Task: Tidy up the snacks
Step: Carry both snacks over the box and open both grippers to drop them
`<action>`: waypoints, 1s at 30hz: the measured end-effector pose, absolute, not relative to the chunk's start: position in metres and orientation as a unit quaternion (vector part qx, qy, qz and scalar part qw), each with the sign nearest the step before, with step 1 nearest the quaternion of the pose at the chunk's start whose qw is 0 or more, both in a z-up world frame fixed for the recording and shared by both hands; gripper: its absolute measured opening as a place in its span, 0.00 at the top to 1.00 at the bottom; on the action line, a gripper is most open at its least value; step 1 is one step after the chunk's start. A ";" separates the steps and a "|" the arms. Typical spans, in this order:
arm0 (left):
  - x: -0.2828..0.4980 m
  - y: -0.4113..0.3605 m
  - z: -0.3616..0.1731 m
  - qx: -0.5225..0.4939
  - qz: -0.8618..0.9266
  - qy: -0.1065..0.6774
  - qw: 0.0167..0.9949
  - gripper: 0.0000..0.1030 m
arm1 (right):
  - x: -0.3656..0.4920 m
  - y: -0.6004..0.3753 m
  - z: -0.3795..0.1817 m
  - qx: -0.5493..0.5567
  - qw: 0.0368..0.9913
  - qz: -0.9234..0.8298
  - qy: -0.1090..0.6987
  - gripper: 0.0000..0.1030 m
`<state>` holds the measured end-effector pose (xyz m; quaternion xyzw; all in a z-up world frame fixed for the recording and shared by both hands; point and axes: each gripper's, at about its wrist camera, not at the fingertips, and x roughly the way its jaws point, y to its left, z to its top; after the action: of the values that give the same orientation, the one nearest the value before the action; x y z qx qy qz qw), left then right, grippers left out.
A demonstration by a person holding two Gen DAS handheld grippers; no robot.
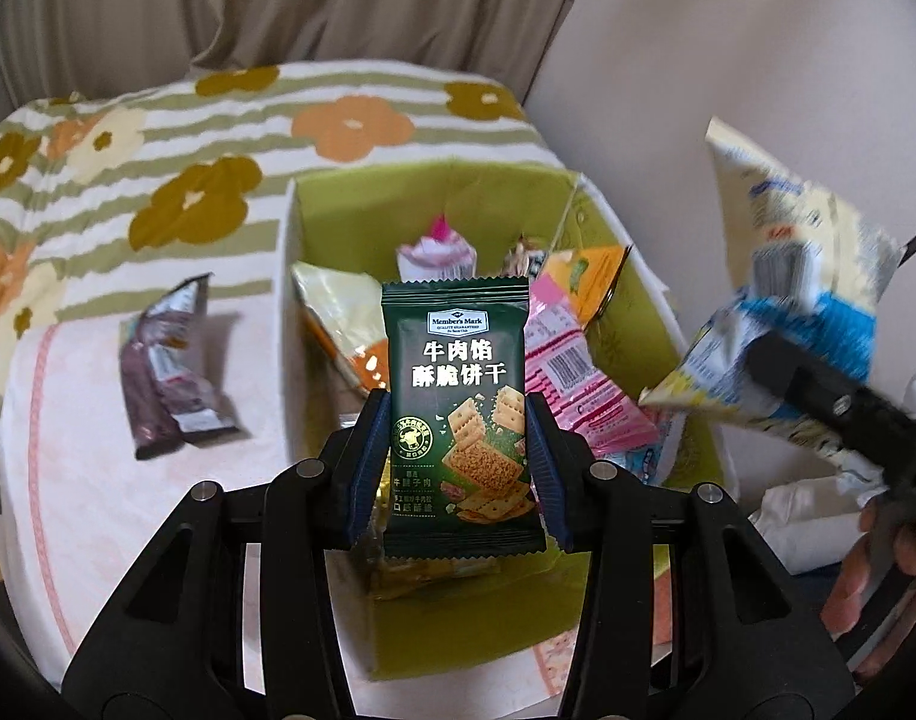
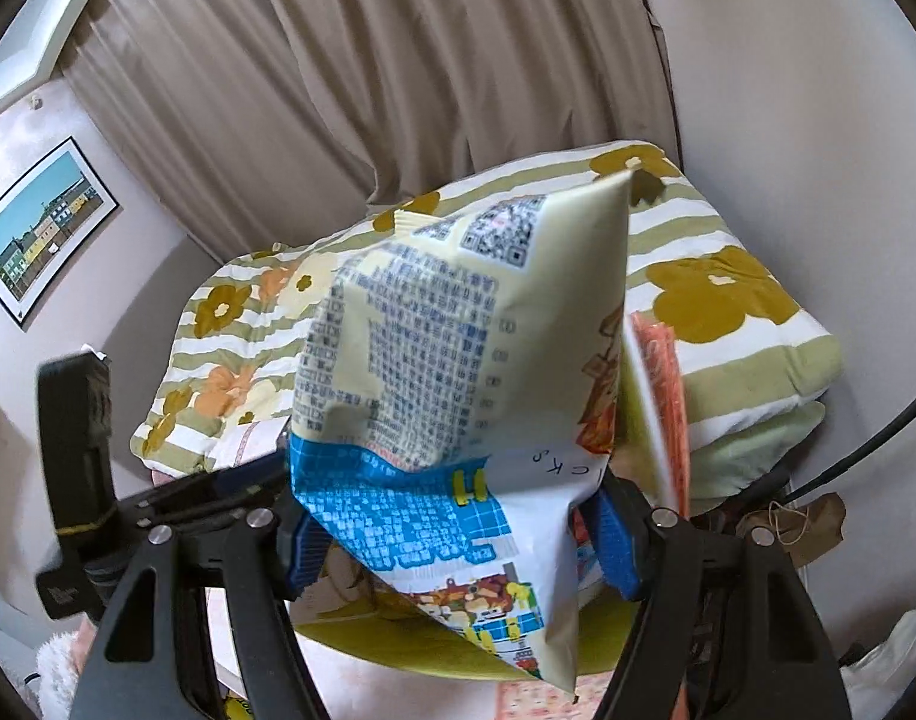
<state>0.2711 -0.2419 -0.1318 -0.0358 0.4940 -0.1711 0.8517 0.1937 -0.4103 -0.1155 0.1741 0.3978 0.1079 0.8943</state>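
My left gripper (image 1: 458, 426) is shut on a dark green cracker packet (image 1: 458, 384) and holds it upright over the green box (image 1: 350, 210), which holds several snack packets. My right gripper (image 2: 452, 534) is shut on a large pale yellow and blue snack bag (image 2: 452, 348), held up in the air. That bag (image 1: 794, 276) and the right gripper (image 1: 830, 408) also show blurred at the right of the left wrist view, beside the box. A dark purple snack packet (image 1: 170, 372) lies on the bed left of the box.
The box stands on a bed with a pink sheet (image 1: 68, 420). A folded floral quilt (image 1: 158, 138) lies behind it. Curtains (image 2: 368, 60) and a wall close the back. A white bag (image 1: 806, 522) lies at the right.
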 end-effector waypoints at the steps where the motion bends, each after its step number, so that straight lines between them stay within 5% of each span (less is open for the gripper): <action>1: 0.272 -0.244 -0.135 -0.033 -0.168 0.497 0.851 0.61 | 0.192 -0.412 -0.115 0.175 0.894 0.108 0.399 0.34; 4: 0.276 -0.248 -0.142 -0.029 -0.159 0.500 0.851 0.58 | 0.200 -0.419 -0.116 0.172 0.891 0.110 0.405 0.34; 5: 0.277 -0.249 -0.143 -0.029 -0.158 0.501 0.851 0.47 | 0.200 -0.420 -0.116 0.171 0.890 0.111 0.408 0.34; 6: 0.278 -0.249 -0.145 -0.024 -0.155 0.504 0.850 0.17 | 0.203 -0.422 -0.116 0.169 0.889 0.114 0.410 0.34; 7: 0.279 -0.249 -0.146 -0.019 -0.150 0.504 0.850 0.03 | 0.206 -0.422 -0.116 0.169 0.887 0.119 0.413 0.34; 8: 0.278 -0.247 -0.145 -0.013 -0.140 0.498 0.856 0.00 | 0.209 -0.422 -0.117 0.168 0.885 0.123 0.415 0.34; 21: 0.282 -0.207 -0.126 -0.007 -0.109 0.475 0.873 0.00 | 0.251 -0.396 -0.118 0.142 0.874 0.162 0.436 0.32; 23: 0.283 -0.204 -0.124 -0.005 -0.104 0.474 0.875 0.00 | 0.259 -0.390 -0.121 0.138 0.871 0.159 0.444 0.29; 26: 0.285 -0.198 -0.124 0.000 -0.094 0.474 0.875 0.00 | 0.260 -0.386 -0.124 0.133 0.875 0.146 0.441 0.02; 30: 0.281 -0.187 -0.124 -0.006 -0.086 0.474 0.876 0.00 | 0.247 -0.388 -0.120 0.115 0.897 0.127 0.407 0.01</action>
<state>0.2809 -0.1869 -0.1239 -0.0056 0.4745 -0.0857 0.8761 0.2465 -0.3881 -0.1198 0.1151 0.4069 0.1270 0.8973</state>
